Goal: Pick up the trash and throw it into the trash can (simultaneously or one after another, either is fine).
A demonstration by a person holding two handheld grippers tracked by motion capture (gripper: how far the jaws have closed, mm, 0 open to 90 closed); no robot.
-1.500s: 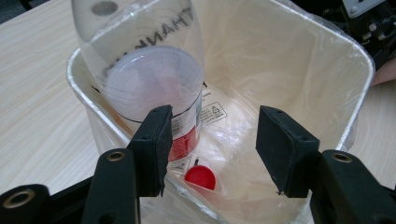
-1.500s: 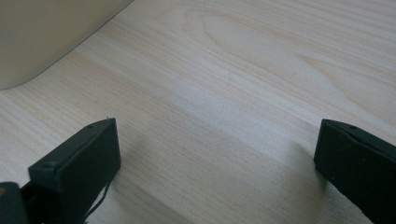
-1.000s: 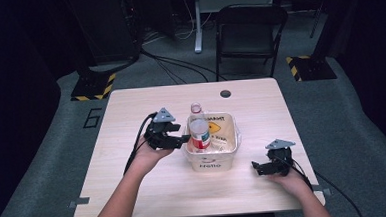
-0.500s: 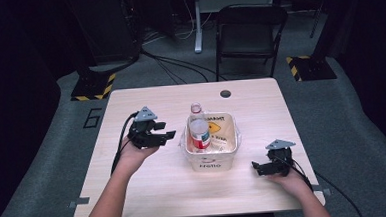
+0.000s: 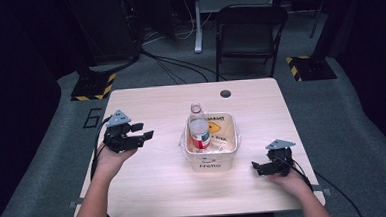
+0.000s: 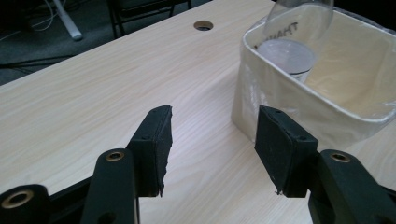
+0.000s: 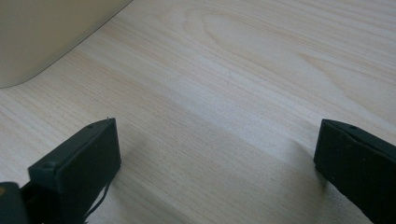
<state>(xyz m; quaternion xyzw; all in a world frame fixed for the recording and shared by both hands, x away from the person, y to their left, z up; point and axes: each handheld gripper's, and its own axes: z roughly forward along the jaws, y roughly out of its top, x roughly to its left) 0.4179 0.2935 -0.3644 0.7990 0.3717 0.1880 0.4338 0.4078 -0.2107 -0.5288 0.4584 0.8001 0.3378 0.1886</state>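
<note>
A cream bin (image 5: 211,160) sits mid-bench (image 5: 155,185), already holding a clear bottle (image 5: 199,133) upright at its 9 o'clock wall; nothing else lies loose on the wood, so the packing looks done; the left gripper (image 5: 141,137), at the bin's 9 o'clock, has its fingers released and empty; the right gripper (image 5: 256,166), at 4 o'clock, rests spread wide on the bench.

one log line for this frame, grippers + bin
left gripper: open, empty, left of bin | right gripper: open, empty, on table | bin: holds bottle
</note>
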